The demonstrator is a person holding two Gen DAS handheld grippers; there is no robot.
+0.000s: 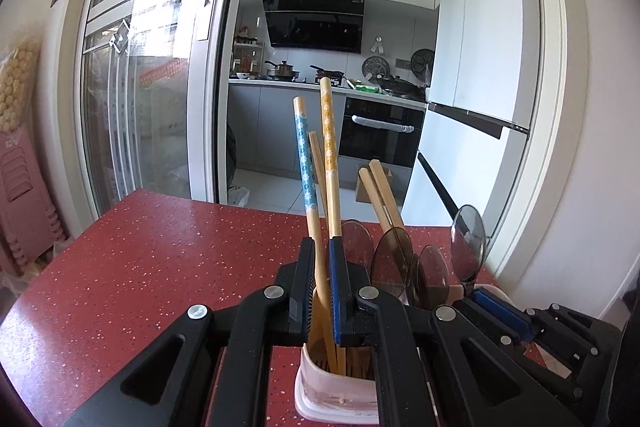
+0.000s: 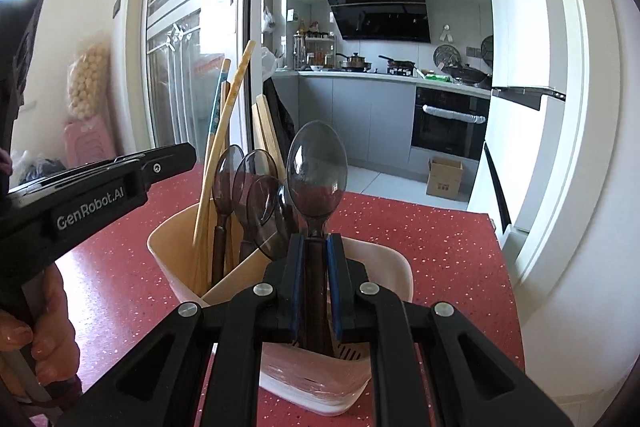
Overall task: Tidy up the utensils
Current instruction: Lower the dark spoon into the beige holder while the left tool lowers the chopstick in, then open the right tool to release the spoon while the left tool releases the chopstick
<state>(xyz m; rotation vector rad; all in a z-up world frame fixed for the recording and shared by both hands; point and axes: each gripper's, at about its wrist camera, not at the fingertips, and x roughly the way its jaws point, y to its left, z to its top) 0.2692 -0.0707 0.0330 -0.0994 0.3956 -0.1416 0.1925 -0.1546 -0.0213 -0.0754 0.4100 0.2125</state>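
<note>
Right now both grippers sit over a white utensil holder that stands on a red speckled table. In the left wrist view the left gripper has its jaws drawn in on two patterned chopsticks, the blue chopstick and the yellow chopstick, whose lower ends reach down into the holder while their tops stand up tilted slightly. Plain wooden chopsticks lean in the same holder just to the right, beside several smoky transparent spoons. In the right wrist view the right gripper is closed on the dark handle of one clear spoon, which stands upright with its bowl above the pads and its handle going down into the nearer compartment of the holder. A divider splits the holder; the chopsticks and the other spoons stand in the far compartment. A hand grips the handle of the left gripper at the left edge of this view
</note>
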